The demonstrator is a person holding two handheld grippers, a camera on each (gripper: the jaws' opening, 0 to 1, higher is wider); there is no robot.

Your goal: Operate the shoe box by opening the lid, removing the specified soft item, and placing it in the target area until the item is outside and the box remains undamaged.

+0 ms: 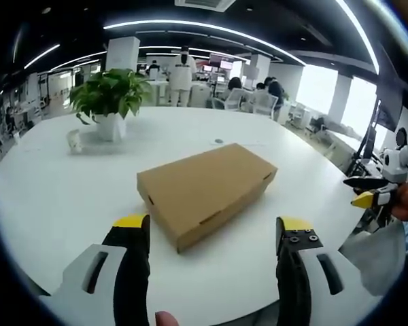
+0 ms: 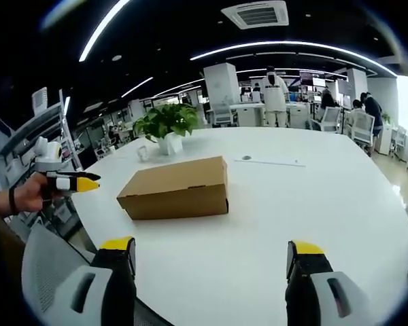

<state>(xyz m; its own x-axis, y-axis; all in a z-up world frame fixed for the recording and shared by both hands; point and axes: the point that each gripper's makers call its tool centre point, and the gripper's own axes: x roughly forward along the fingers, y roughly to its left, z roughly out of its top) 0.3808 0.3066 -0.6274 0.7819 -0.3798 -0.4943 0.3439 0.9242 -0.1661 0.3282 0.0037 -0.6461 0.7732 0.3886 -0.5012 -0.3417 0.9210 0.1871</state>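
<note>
Both grippers, left gripper (image 1: pixel 212 231) and right gripper (image 2: pixel 211 252), are hovering, jaws apart, framing the closed cardboard shoe box (image 1: pixel 205 190) for lid opening.

An open-plan office. A large white round tabletop (image 1: pixel 68 197) stands in front, with a potted plant (image 1: pixel 110 102) in a white pot near its far edge. Beyond it are rows of desks (image 2: pixel 258 112) with monitors and office chairs (image 2: pixel 330 119), where several people (image 2: pixel 275 92) sit or stand. Long curved strip lights (image 1: pixel 197 28) run across a dark ceiling, which also holds an air-conditioning vent (image 2: pixel 255 13). Bright windows (image 1: pixel 357 102) line one side, and white square pillars (image 2: pixel 222 85) rise among the desks.
</note>
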